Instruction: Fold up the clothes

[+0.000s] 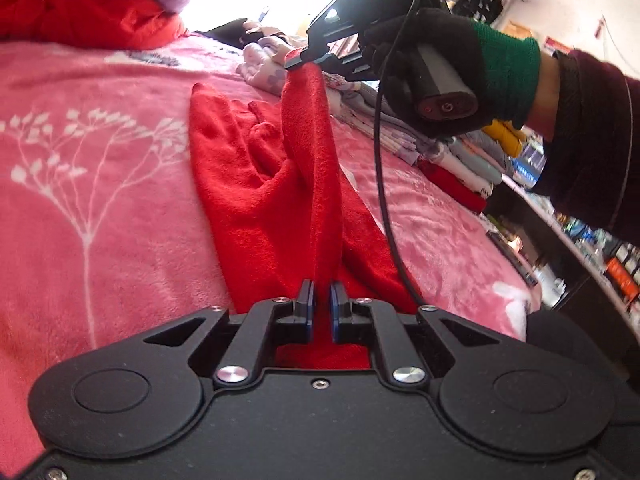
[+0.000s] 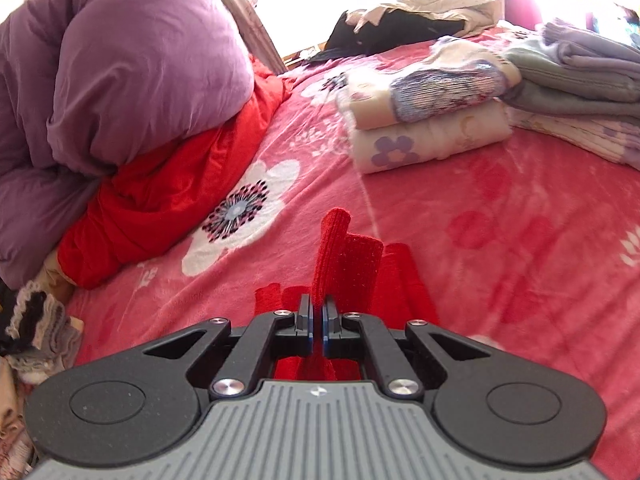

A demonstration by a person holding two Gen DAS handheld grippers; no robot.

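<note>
While most of the bright red fleecy garment (image 1: 256,184) lies crumpled on the pink plush floral blanket (image 1: 100,200), one long band of it is lifted off the bed and stretched between the two grippers. The left gripper (image 1: 322,308) has its blue-padded fingers drawn narrow on the near end of that band, red cloth showing between and behind them. The right gripper (image 1: 306,58), held by a black-and-green gloved hand (image 1: 448,76), pinches the far end higher up, so the band rises away from the blanket towards it. A black cable (image 1: 380,168) hangs from that gripper across the garment's right side.

In the right wrist view, the right gripper (image 2: 318,316) is closed tight on a ribbed red edge (image 2: 332,248) of the garment, which stands up just past the fingertips above the blanket (image 2: 500,208).

Beyond, a folded white cloth with purple flowers (image 2: 424,140) sits under another folded patterned piece, just beside a stack of folded grey and lilac clothes (image 2: 580,76). To the left, a puffy purple quilted bundle (image 2: 120,72) rests on a red padded bundle (image 2: 168,184).
</note>
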